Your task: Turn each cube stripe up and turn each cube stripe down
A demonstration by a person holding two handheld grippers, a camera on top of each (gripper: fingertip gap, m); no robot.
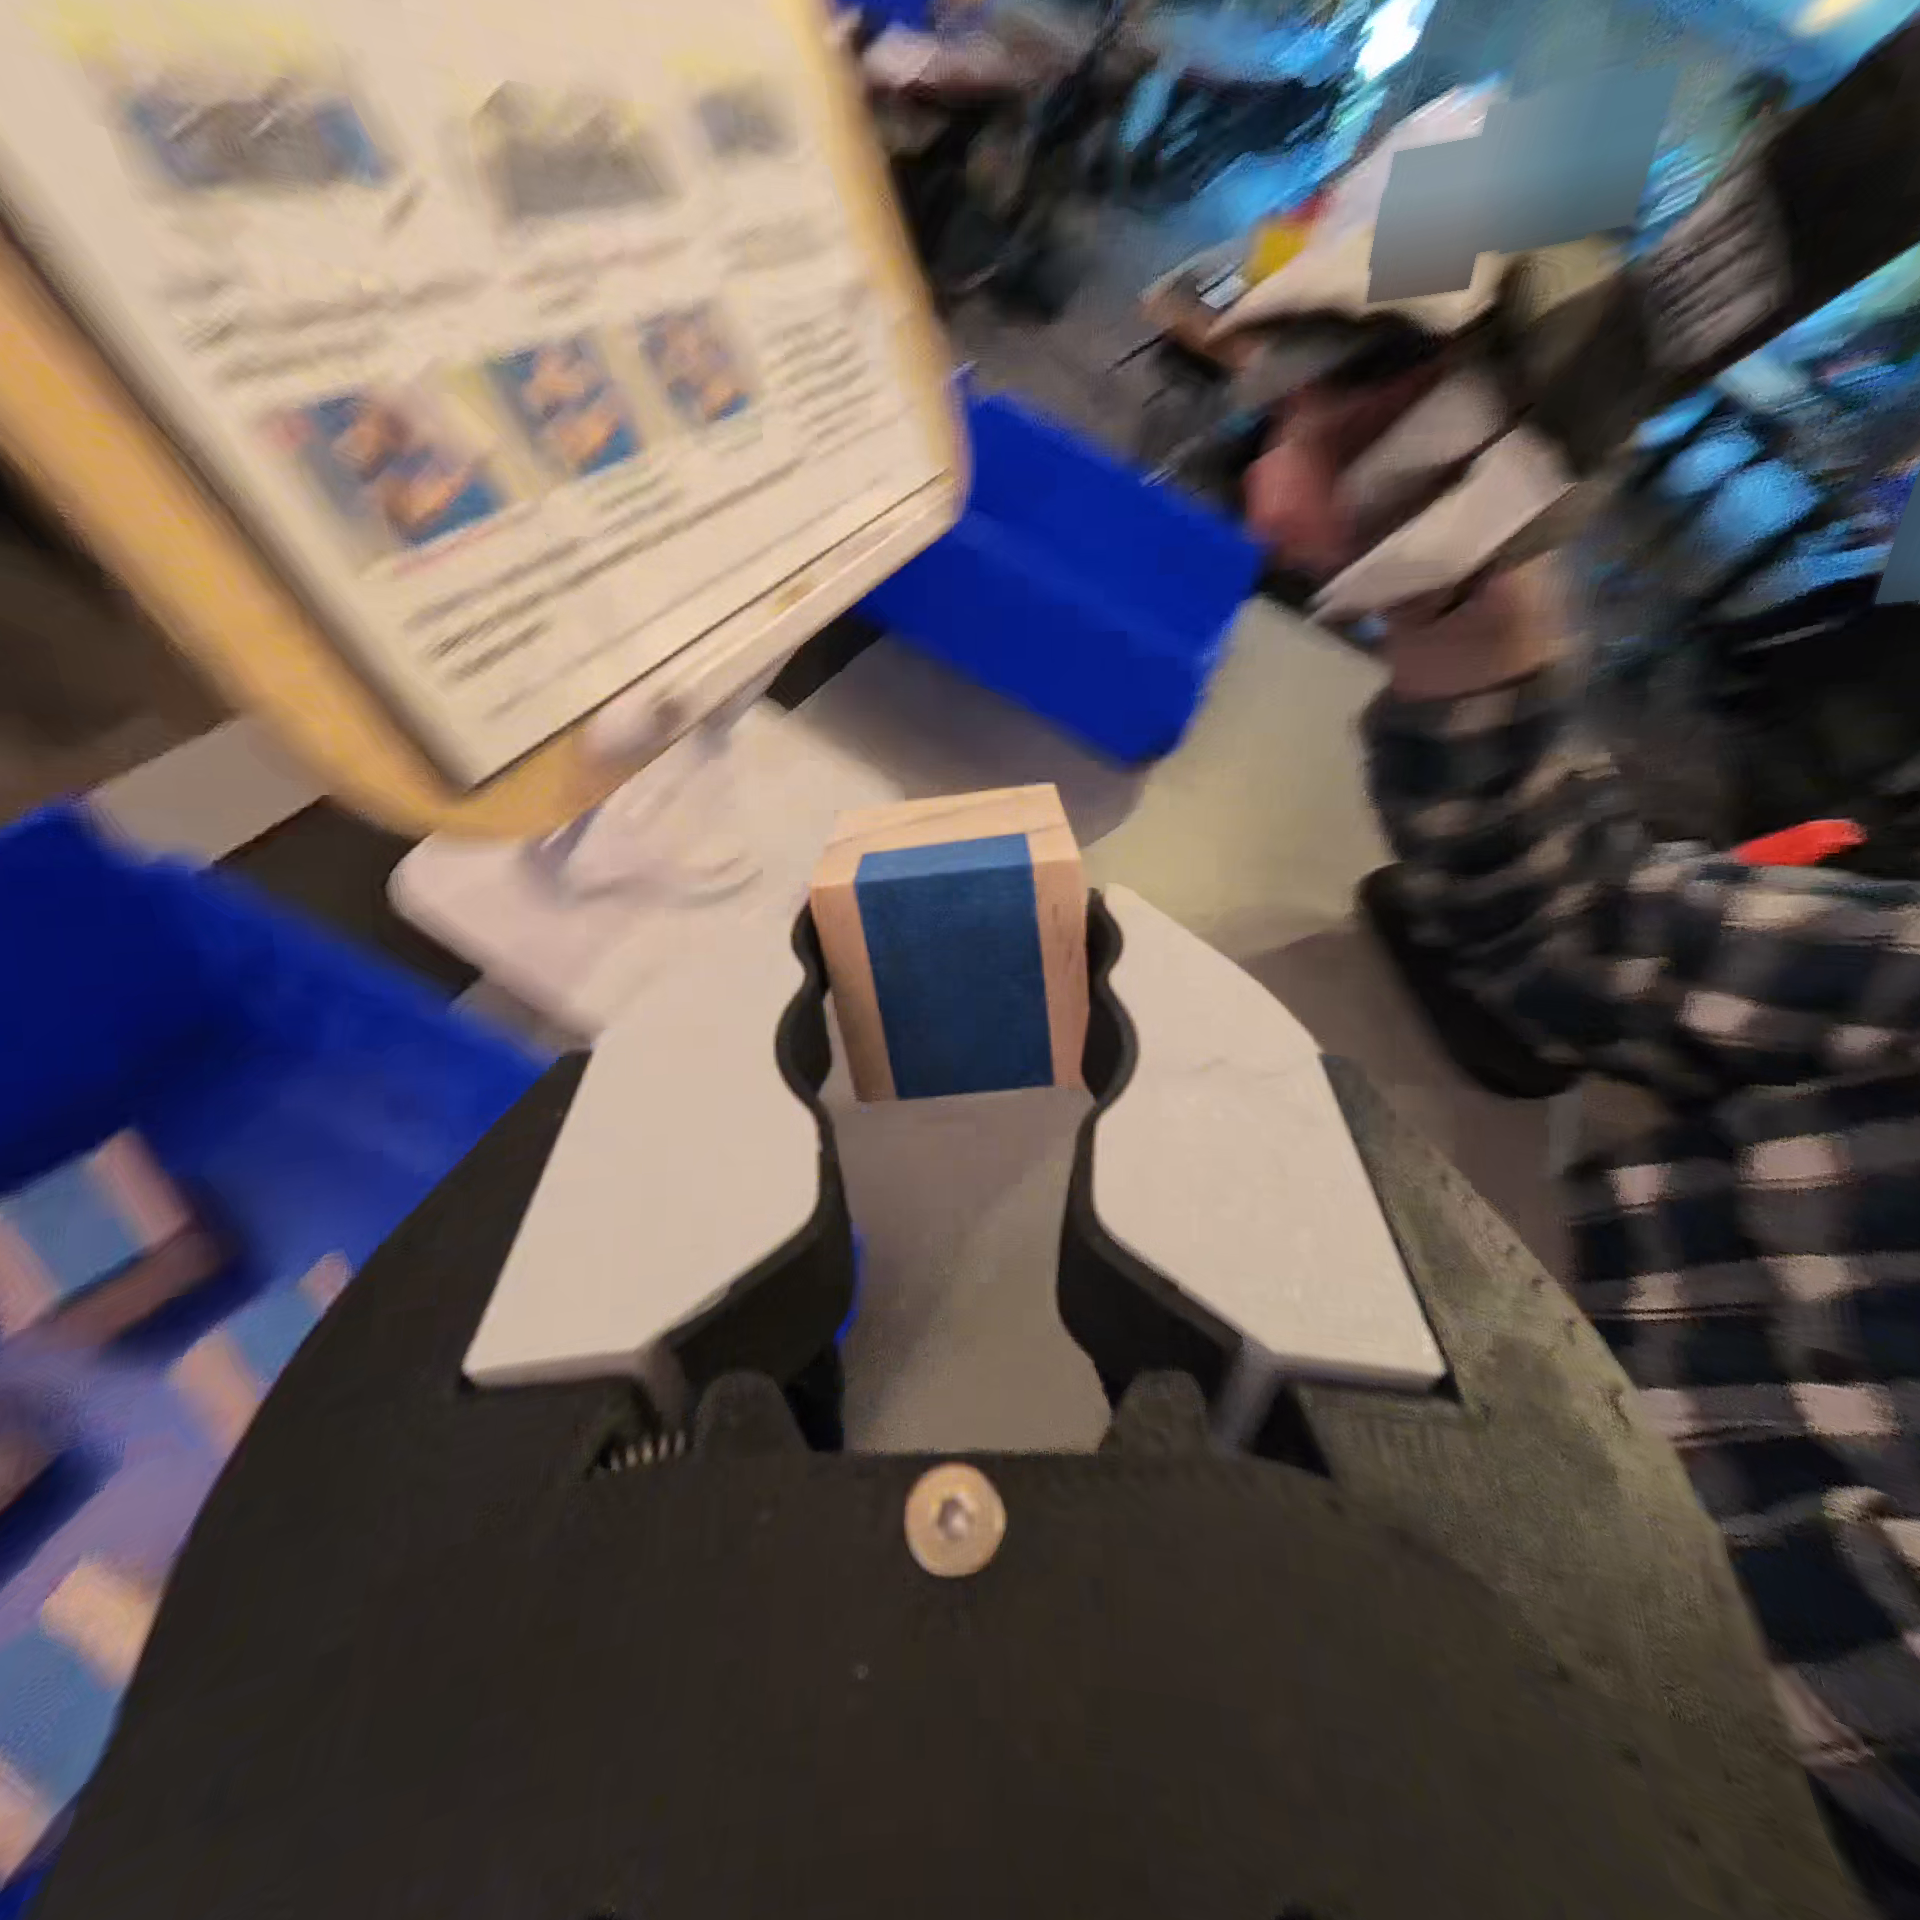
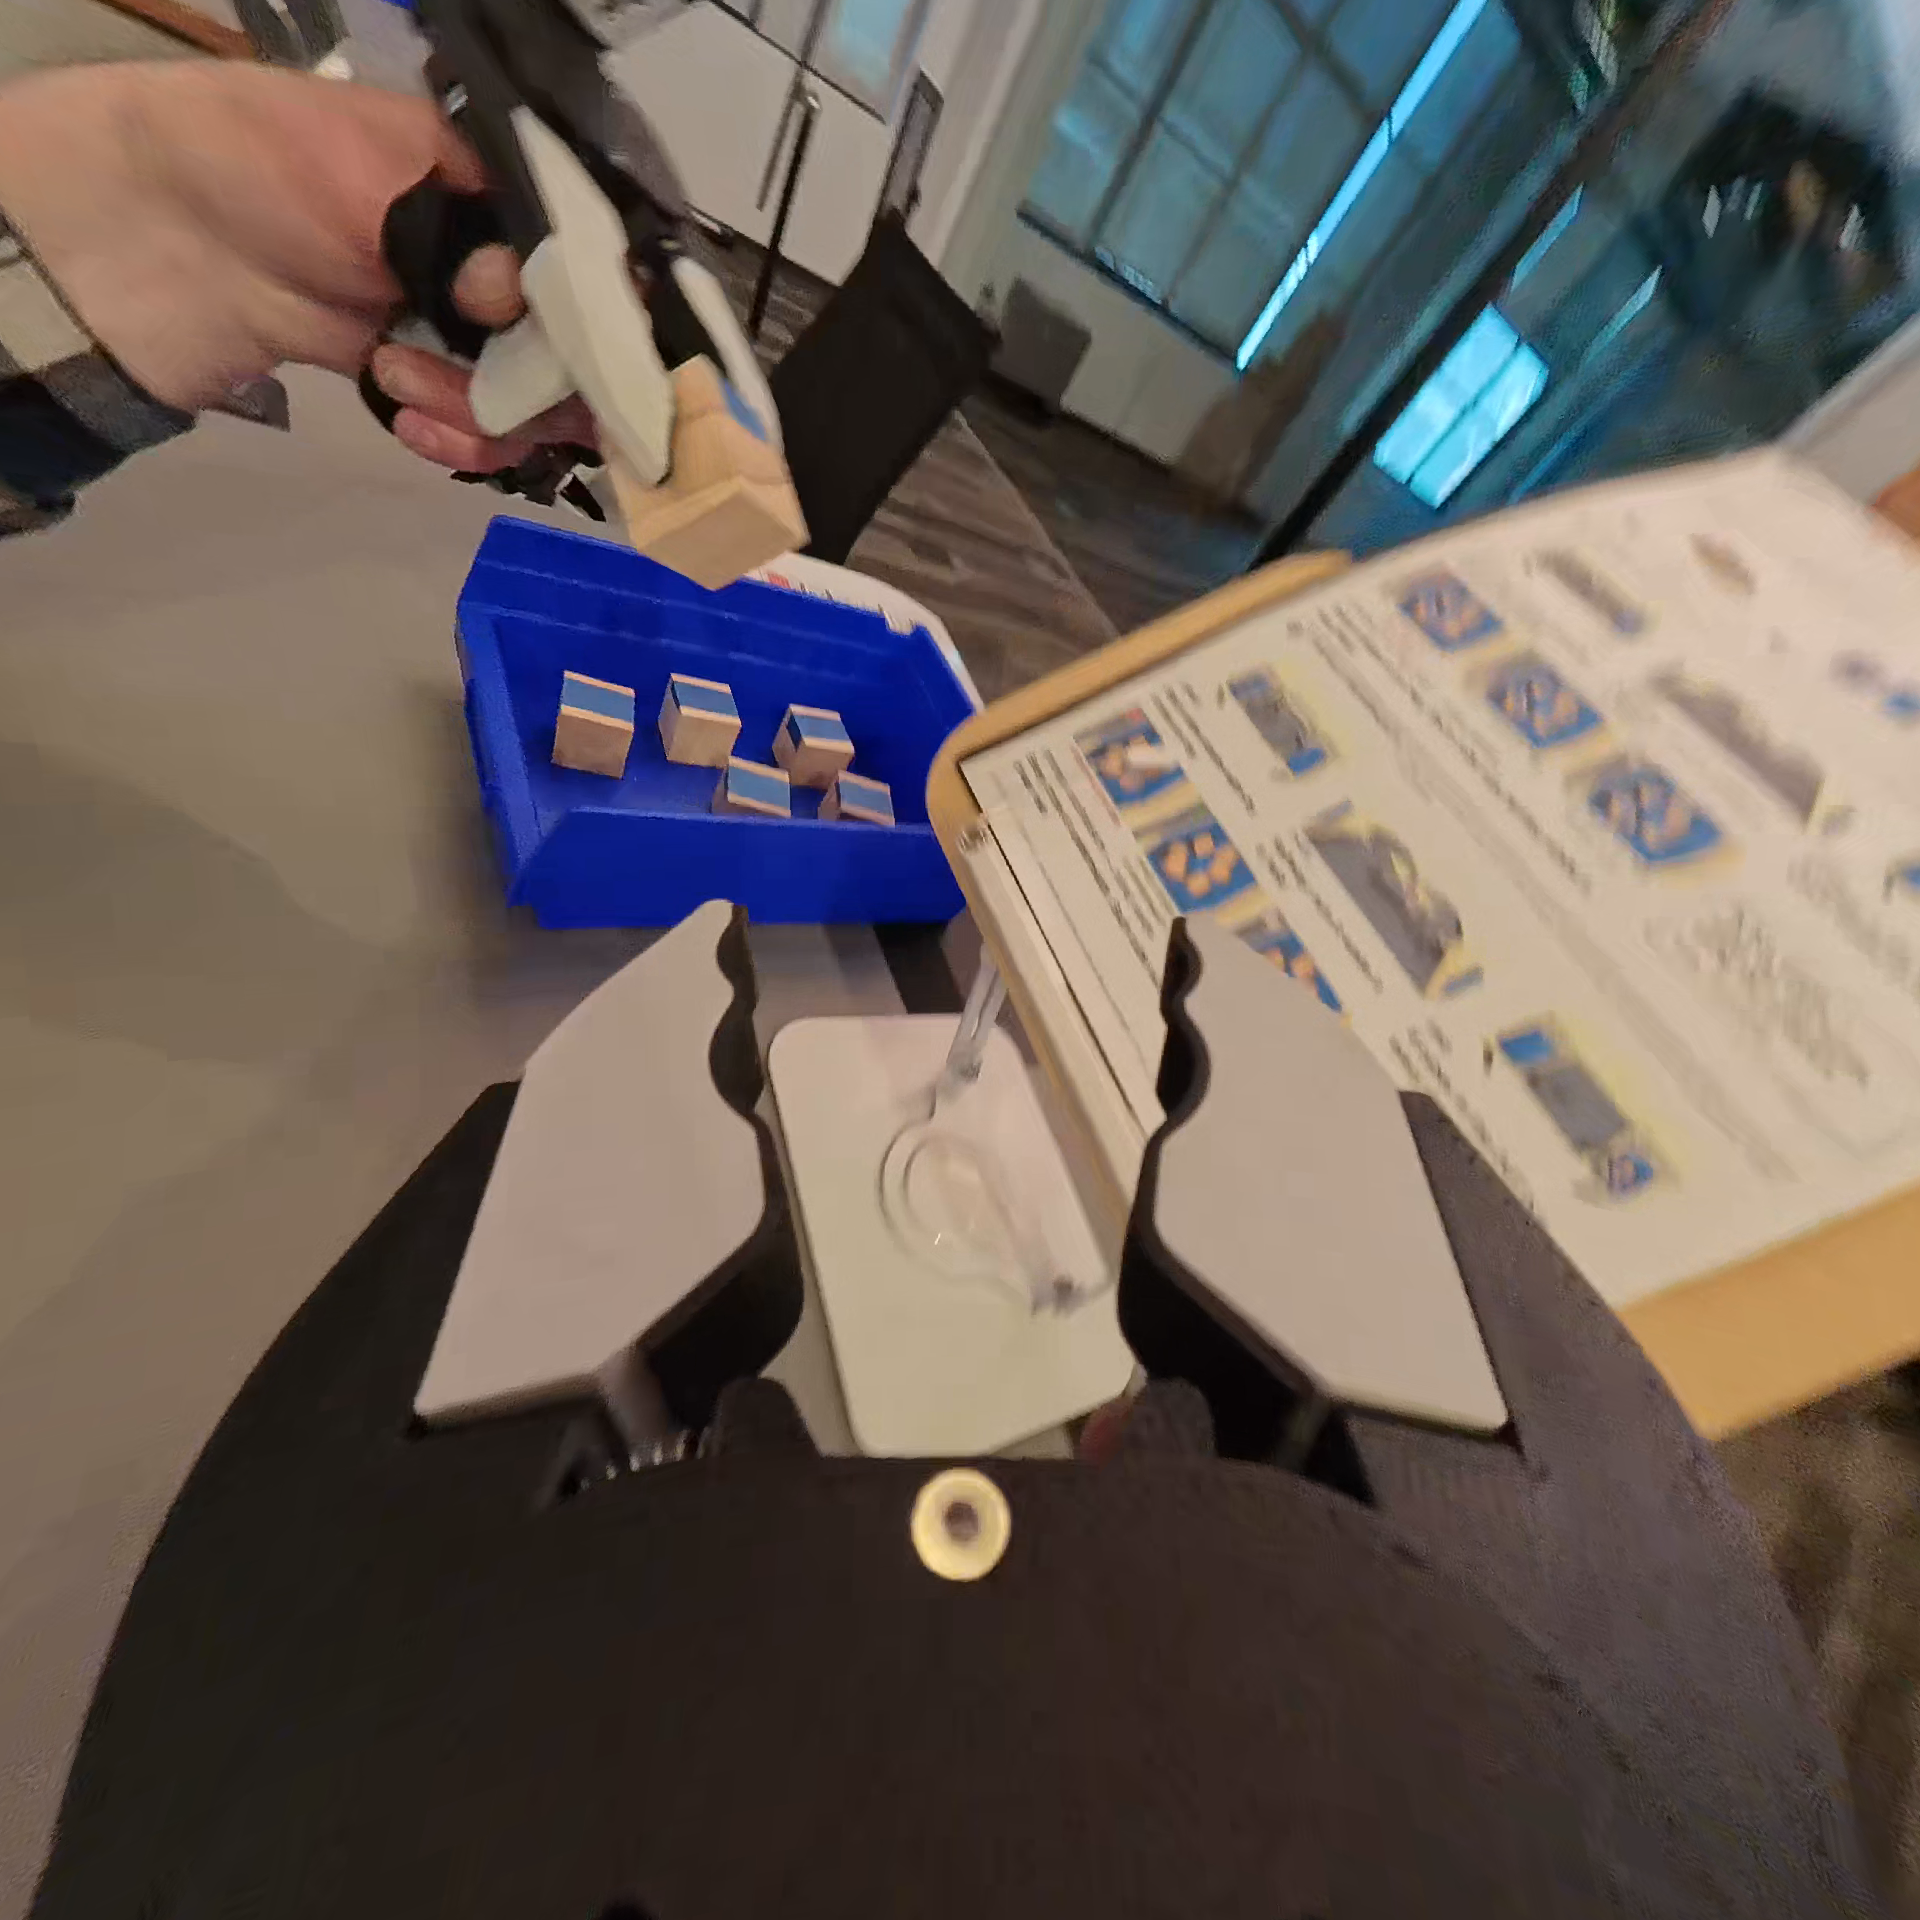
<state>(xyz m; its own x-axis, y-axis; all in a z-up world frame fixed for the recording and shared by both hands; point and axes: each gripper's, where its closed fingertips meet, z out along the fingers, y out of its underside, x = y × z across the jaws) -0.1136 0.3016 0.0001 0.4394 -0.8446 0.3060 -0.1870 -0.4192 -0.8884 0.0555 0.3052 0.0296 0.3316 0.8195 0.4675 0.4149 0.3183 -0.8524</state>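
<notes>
The left gripper [image 1: 956, 987] is closed on a cube [image 1: 951, 961], both black pads pressed against its bare wood sides, the blue stripe facing the wrist camera. In the right wrist view it hangs in the air at far left, fingers pointing down and to the right, the cube at their tips. A bare hand [image 2: 208, 239] grips its black handle, fingers curled round it, with a sleeve edge at the wrist. The right gripper [image 2: 956, 997] is near, level and pointing forward, its jaws spread wide with nothing between the pads.
</notes>
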